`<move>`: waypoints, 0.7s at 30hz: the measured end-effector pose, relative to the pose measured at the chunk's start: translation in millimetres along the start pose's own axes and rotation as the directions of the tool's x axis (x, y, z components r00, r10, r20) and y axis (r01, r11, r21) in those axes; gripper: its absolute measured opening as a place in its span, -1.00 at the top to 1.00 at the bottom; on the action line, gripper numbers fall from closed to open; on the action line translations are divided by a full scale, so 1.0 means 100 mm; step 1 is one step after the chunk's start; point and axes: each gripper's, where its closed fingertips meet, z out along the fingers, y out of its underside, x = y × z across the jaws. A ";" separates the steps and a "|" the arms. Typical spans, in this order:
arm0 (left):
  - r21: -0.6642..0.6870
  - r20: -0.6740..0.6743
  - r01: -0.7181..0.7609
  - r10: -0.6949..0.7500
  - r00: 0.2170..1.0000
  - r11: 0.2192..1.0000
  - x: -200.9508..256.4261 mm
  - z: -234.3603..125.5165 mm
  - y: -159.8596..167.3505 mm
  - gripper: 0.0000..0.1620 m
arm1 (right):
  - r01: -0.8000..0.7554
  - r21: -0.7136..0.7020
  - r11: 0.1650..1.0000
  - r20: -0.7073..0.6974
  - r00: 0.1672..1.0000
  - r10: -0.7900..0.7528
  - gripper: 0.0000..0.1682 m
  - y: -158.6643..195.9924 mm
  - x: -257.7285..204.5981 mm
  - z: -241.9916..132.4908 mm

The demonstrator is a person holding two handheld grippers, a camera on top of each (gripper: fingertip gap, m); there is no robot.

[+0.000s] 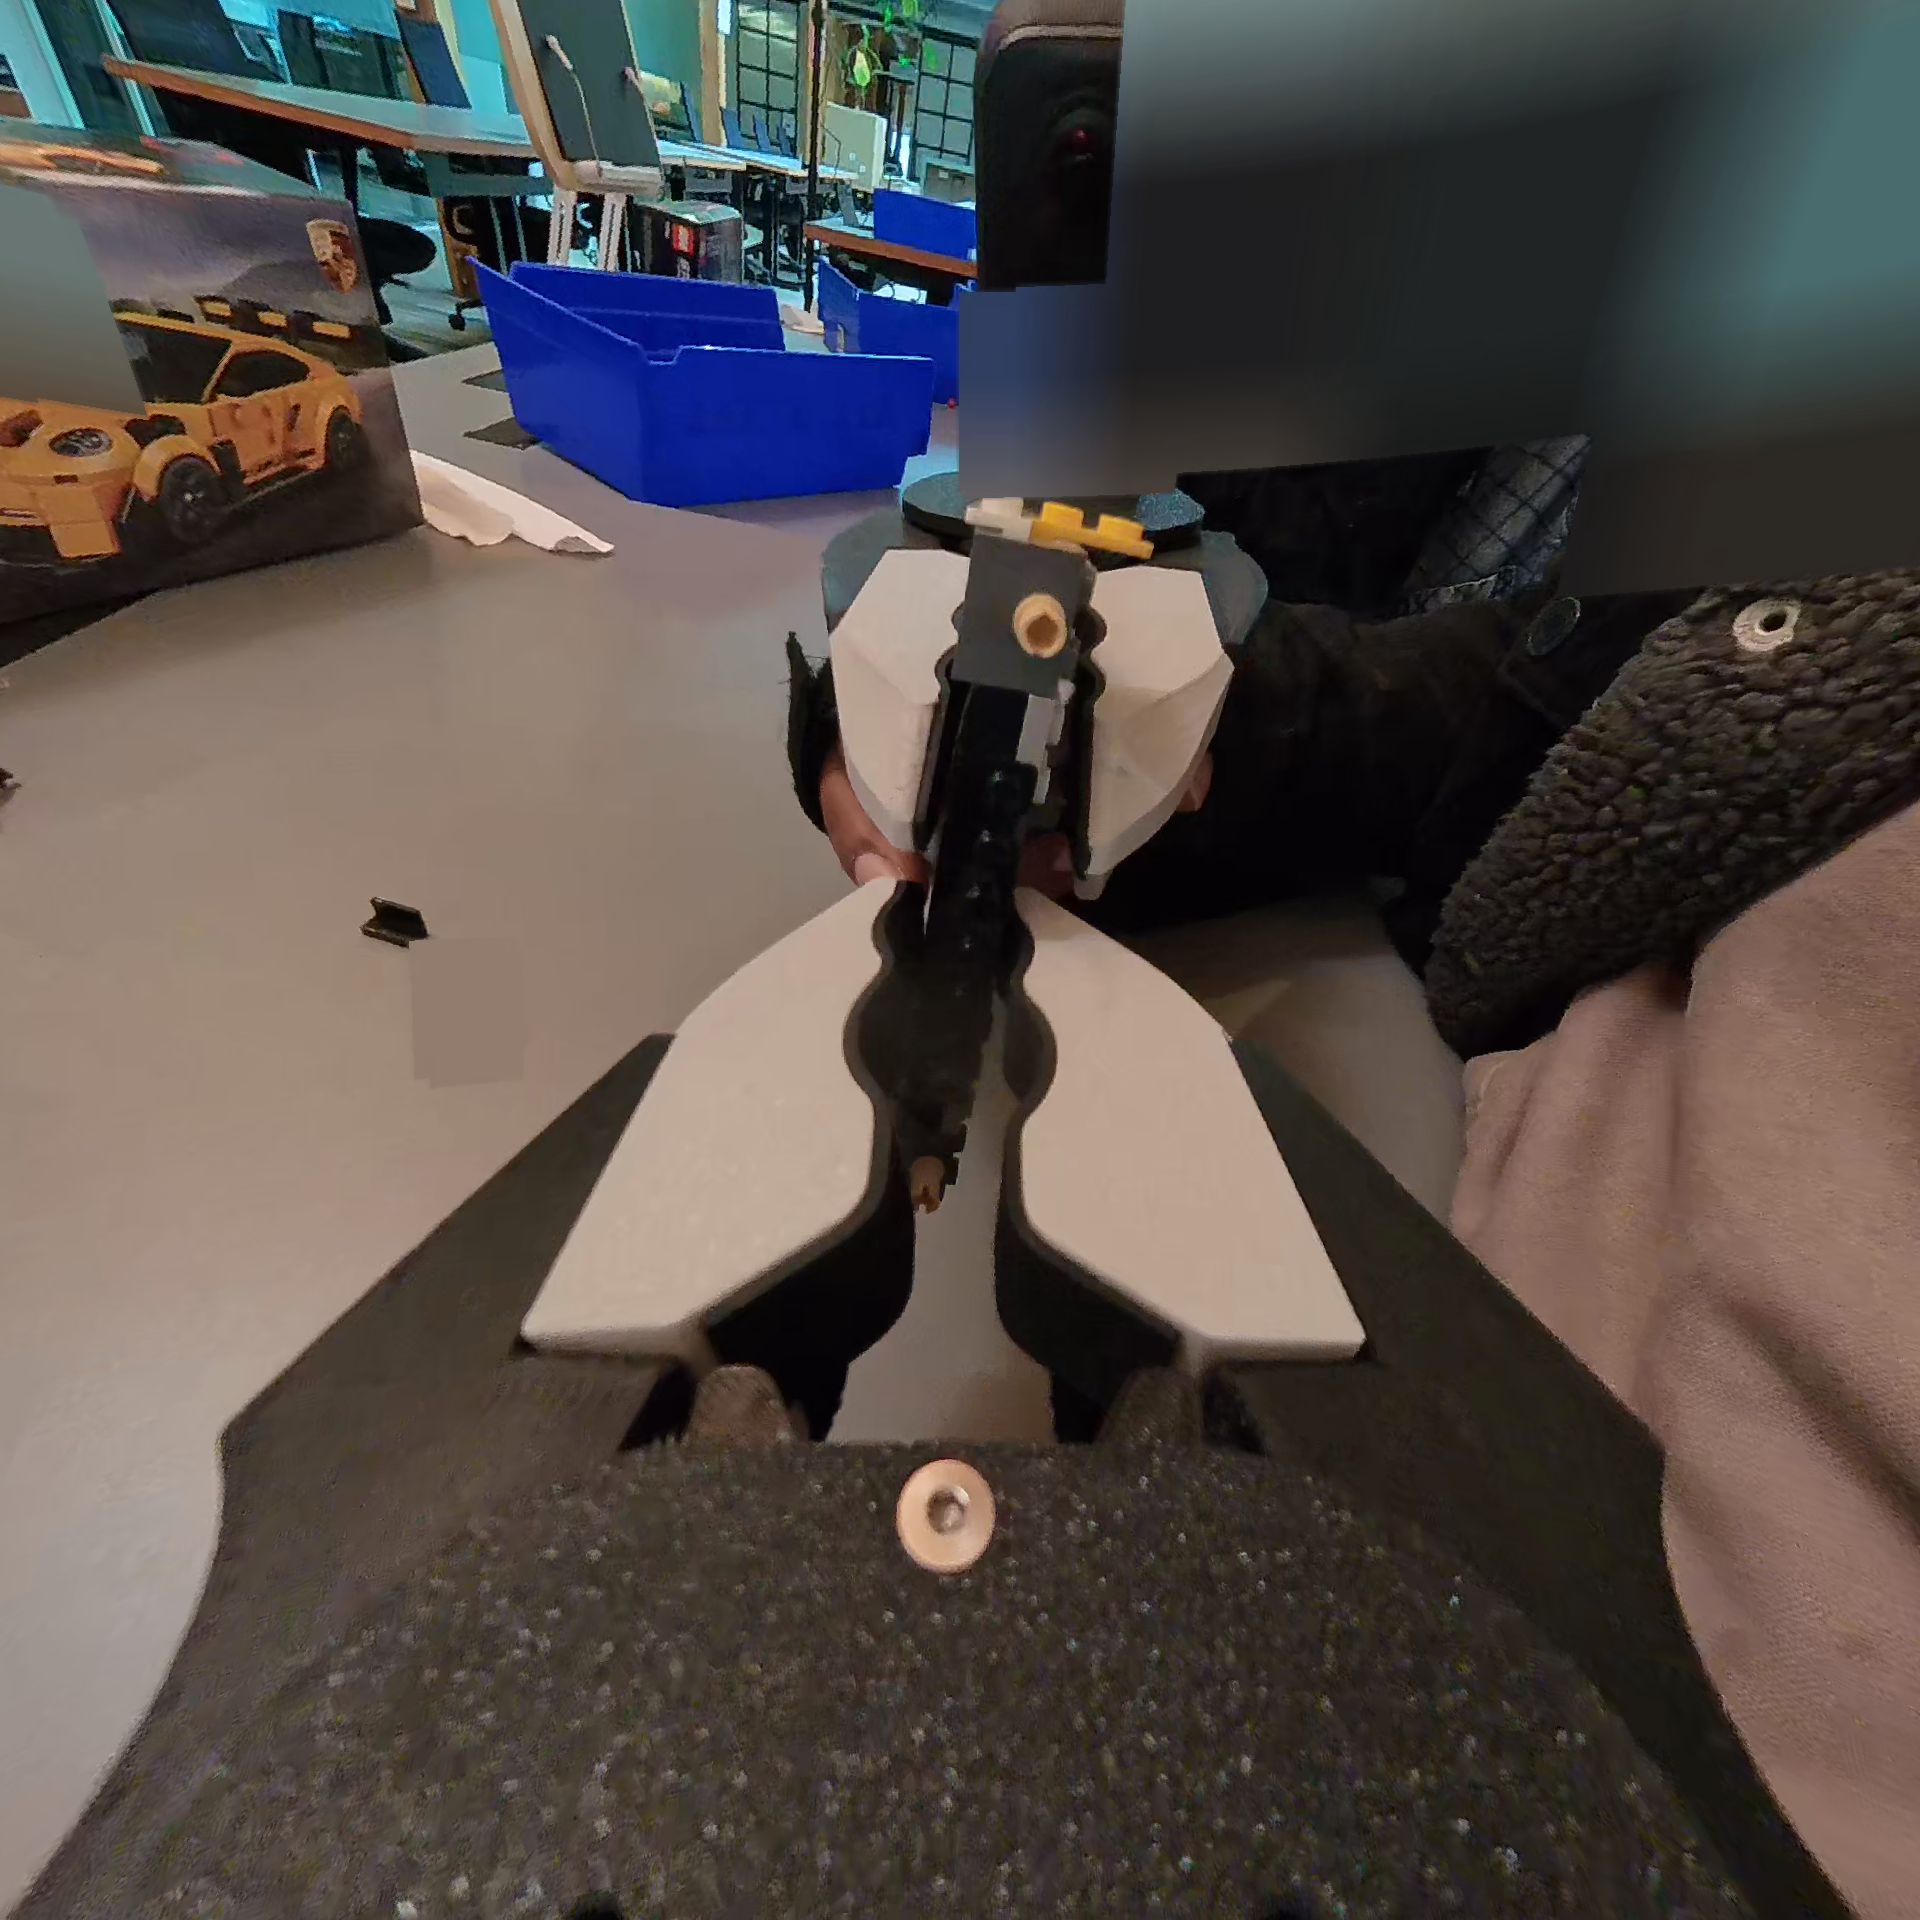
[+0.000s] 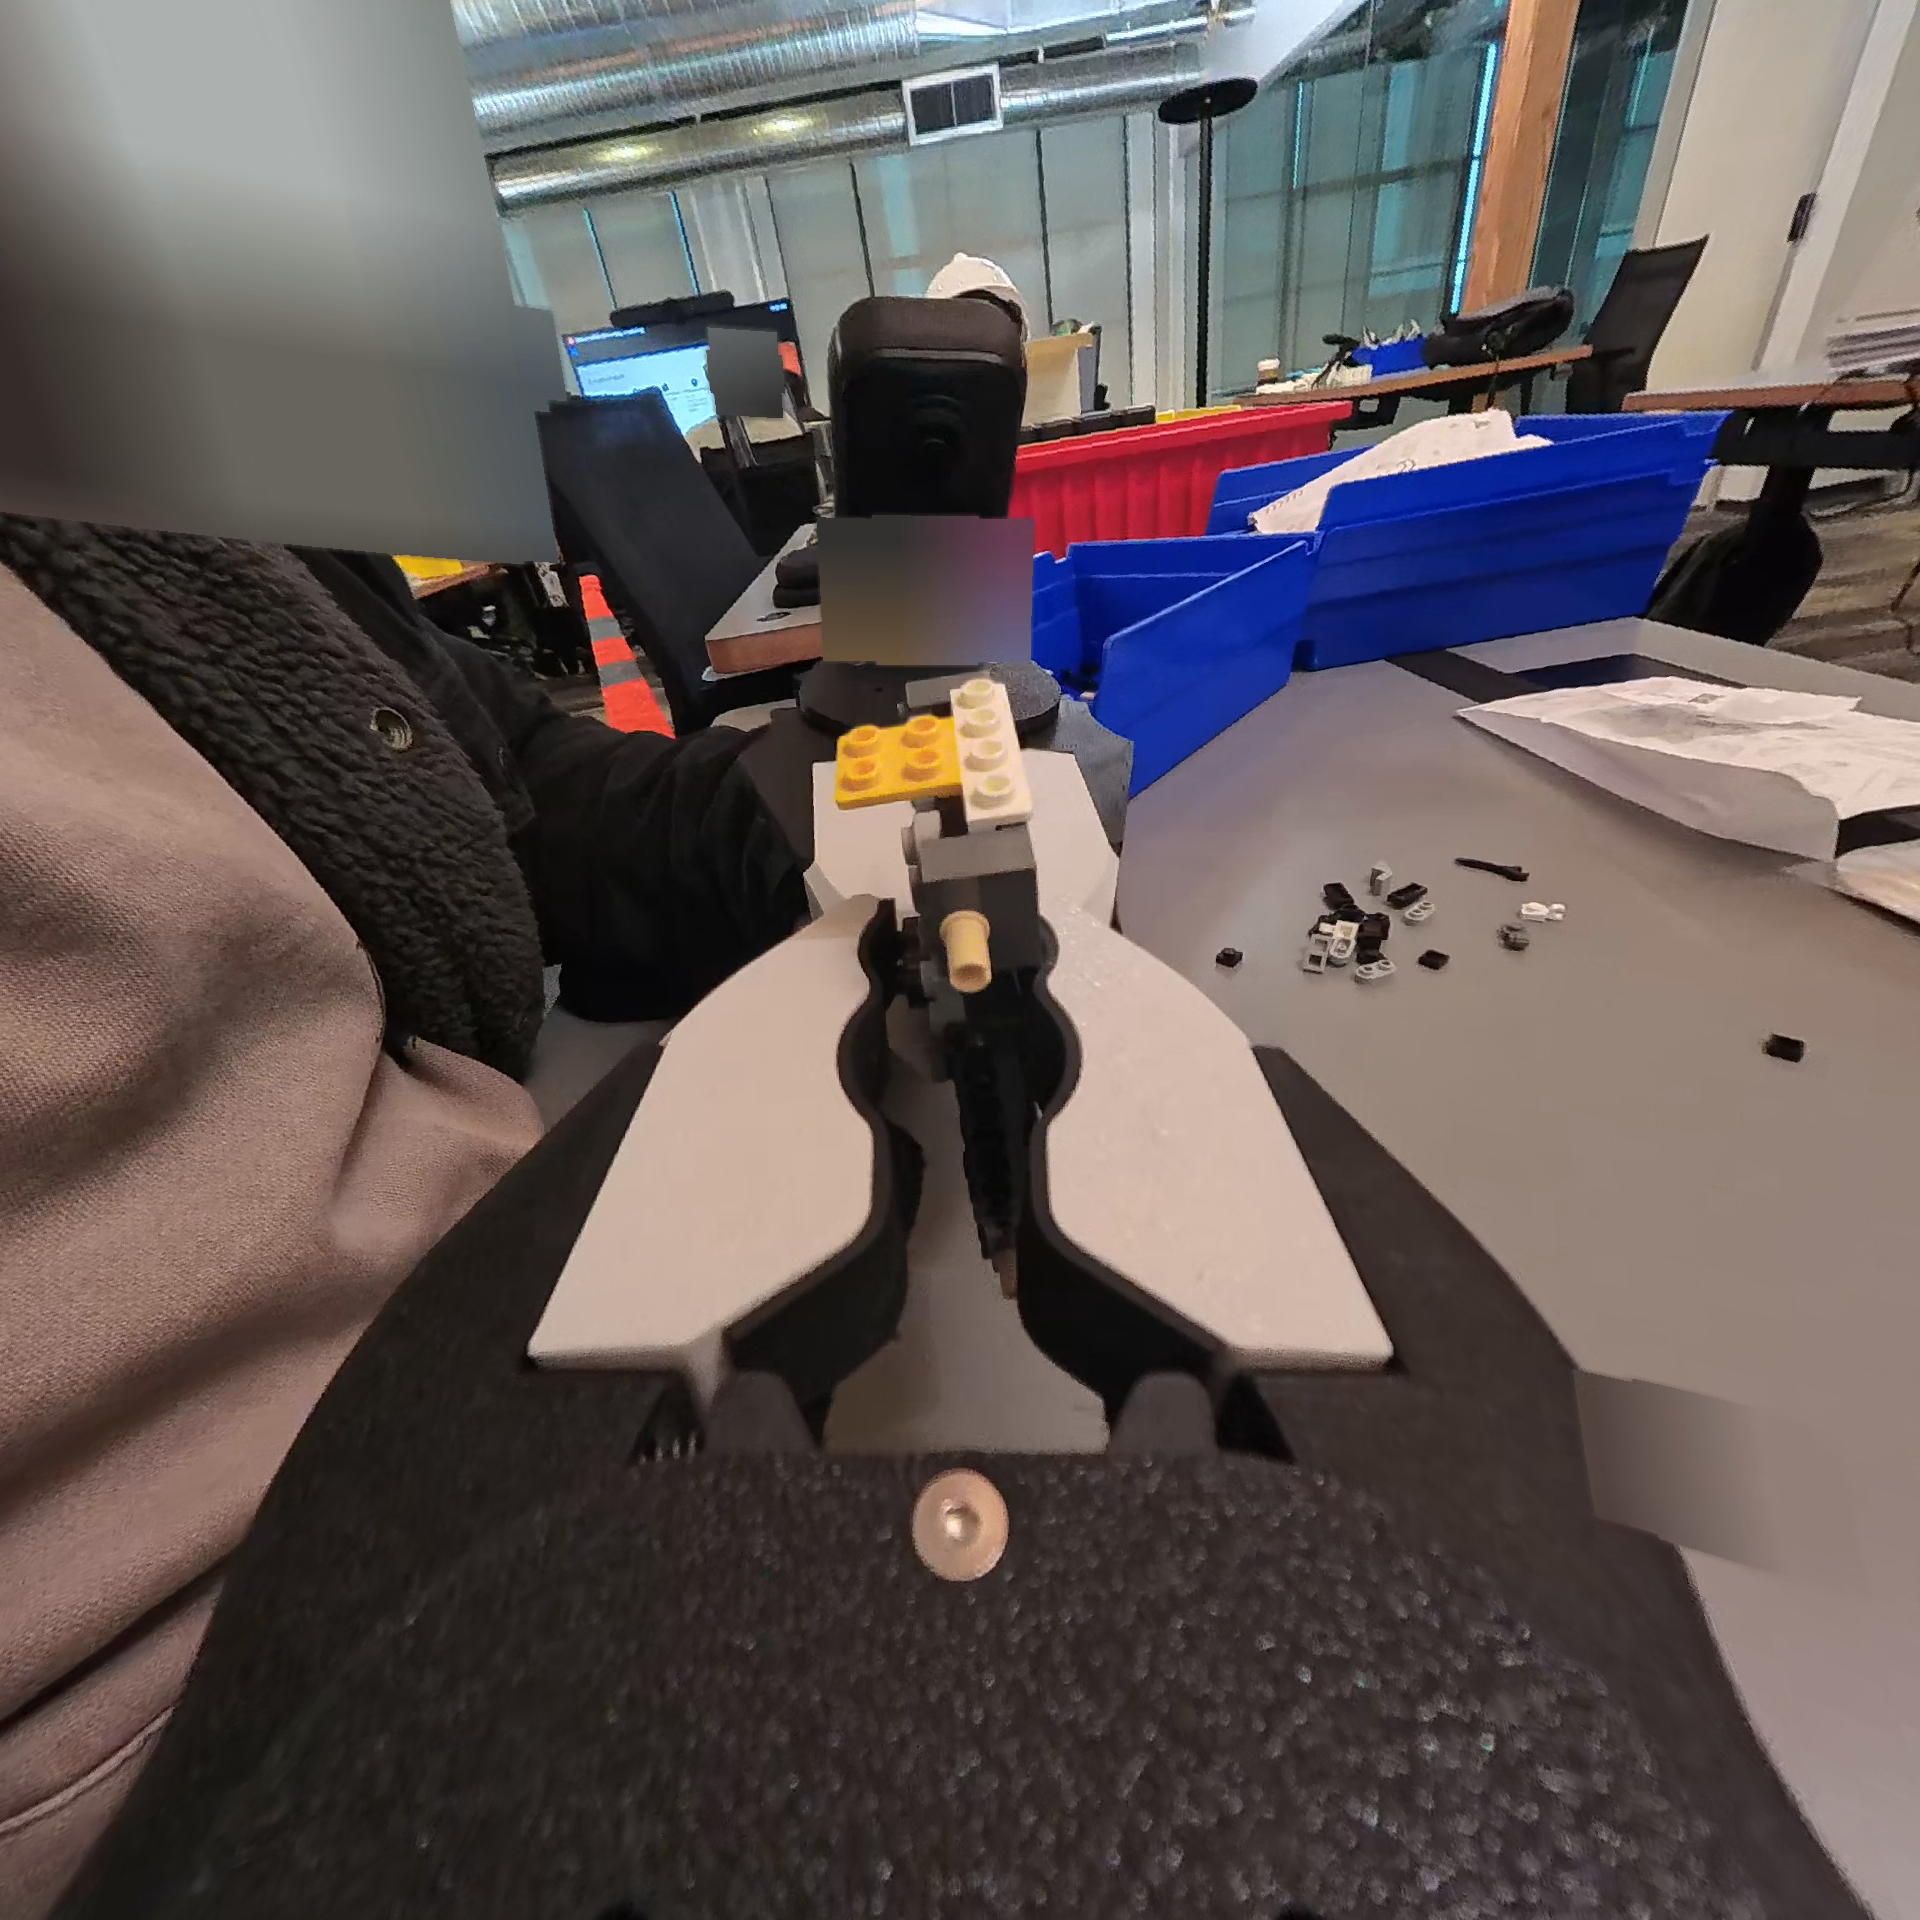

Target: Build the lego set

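Left wrist view: we see the grey table running far left, the set's box with a yellow car pictured on it at the far left, and a blue bin beyond. A lone black piece lies on the table left of us. Our left gripper has its jaws drawn narrow onto the near end of a long black lego assembly. The right gripper faces us from the far side, its jaws pinched on the same assembly's other end.

In the right wrist view, that assembly carries a dark grey block with a tan peg, and on top a yellow plate beside a white strip. The assembly is held off the table between both grippers. To the right lie paper sheets, then a small scatter of loose pieces.
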 end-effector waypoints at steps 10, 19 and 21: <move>-0.009 0.010 0.001 -0.001 1.000 1.000 -0.03 0.00 0.04 0.83 | -0.018 -0.003 1.000 -0.008 1.000 0.018 0.74 0.04 0.02 0.00; -0.020 0.012 0.040 -0.039 0.999 0.999 -0.04 0.00 0.05 0.81 | -0.003 -0.008 1.000 -0.043 0.999 0.002 0.75 0.04 0.05 0.02; -0.019 0.024 0.022 -0.021 0.999 1.000 -0.04 0.00 0.04 0.81 | 0.006 -0.001 1.000 -0.051 0.999 -0.006 0.75 0.03 0.06 0.02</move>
